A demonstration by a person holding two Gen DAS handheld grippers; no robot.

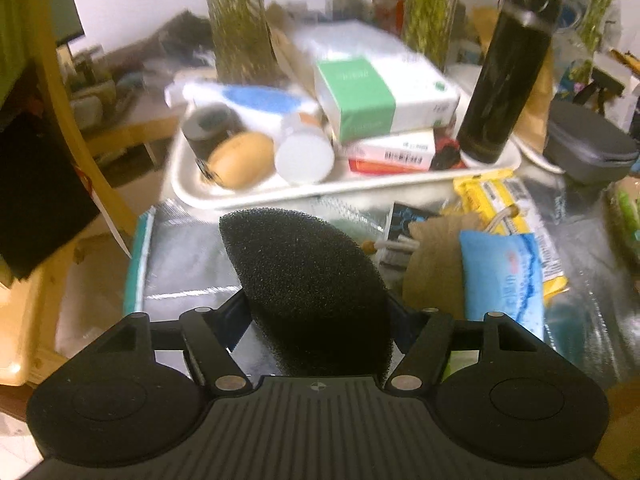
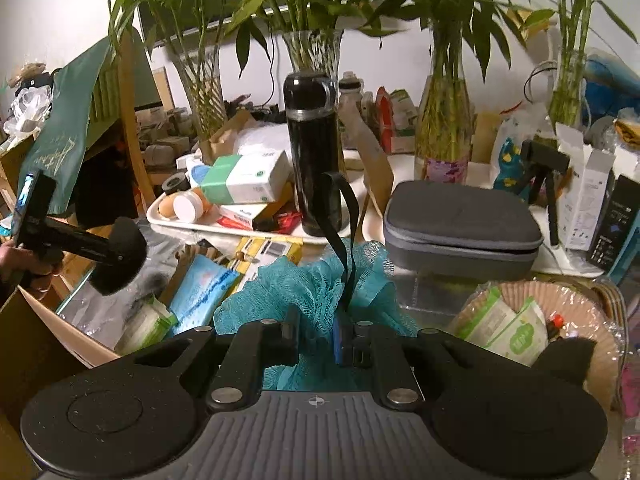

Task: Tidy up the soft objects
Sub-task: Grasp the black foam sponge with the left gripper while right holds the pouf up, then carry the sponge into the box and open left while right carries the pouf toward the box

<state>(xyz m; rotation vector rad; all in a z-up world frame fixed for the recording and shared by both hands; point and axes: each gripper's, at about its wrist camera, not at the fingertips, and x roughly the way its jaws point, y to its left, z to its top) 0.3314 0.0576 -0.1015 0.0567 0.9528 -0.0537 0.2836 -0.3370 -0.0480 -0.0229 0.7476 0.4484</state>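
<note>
A black foam sponge [image 1: 304, 280] fills the middle of the left wrist view, and my left gripper [image 1: 316, 316] is shut on it, its fingertips hidden by the foam. The right wrist view shows the same sponge [image 2: 124, 244] held in the air at the far left, above the cluttered table. My right gripper [image 2: 320, 340] is shut on a teal mesh bath pouf [image 2: 304, 284]. The pouf's black strap loop [image 2: 340, 216] stands up in front of a black flask [image 2: 312, 152].
A white tray [image 1: 192, 192] holds boxes, a jar and the flask. In front of it lie a blue tissue pack [image 1: 500, 276] and yellow packets. A grey zip case [image 2: 460, 220] and a woven basket [image 2: 568, 296] of packets sit to the right. Vases of bamboo line the back.
</note>
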